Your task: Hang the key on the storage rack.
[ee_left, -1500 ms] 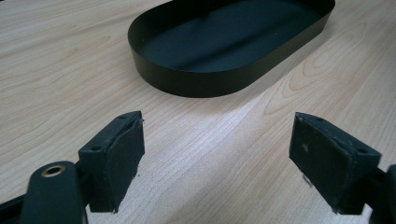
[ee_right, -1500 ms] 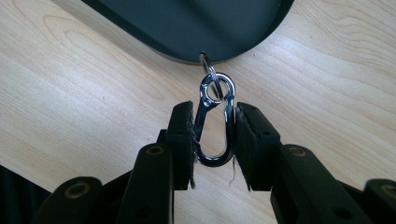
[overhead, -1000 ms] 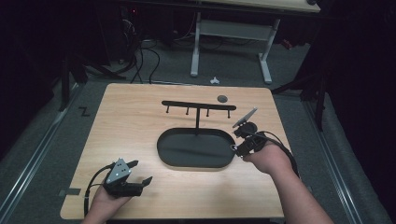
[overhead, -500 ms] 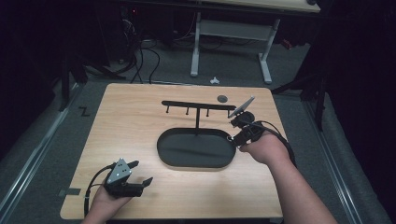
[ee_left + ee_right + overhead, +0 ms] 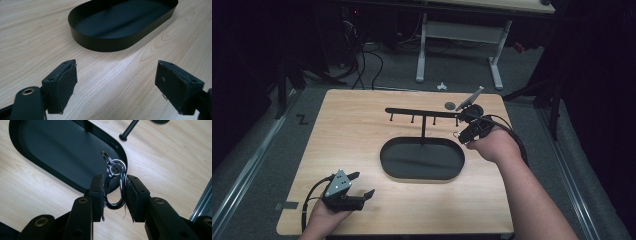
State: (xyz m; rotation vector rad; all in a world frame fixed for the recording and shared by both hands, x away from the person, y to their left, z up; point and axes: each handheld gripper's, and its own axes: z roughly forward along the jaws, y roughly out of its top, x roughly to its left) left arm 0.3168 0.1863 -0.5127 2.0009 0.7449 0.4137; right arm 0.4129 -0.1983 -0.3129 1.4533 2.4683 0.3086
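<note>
Wooden table: black oval tray at centre, with a black hook rack rising at its 12 o'clock edge. Right gripper: held at 2 o'clock of the tray, near the rack's right end, jaws closed on a silver snap hook carrying a small ring at its top. Left gripper: low over the table at 7 o'clock of the tray, jaws spread wide, nothing between them.
</note>
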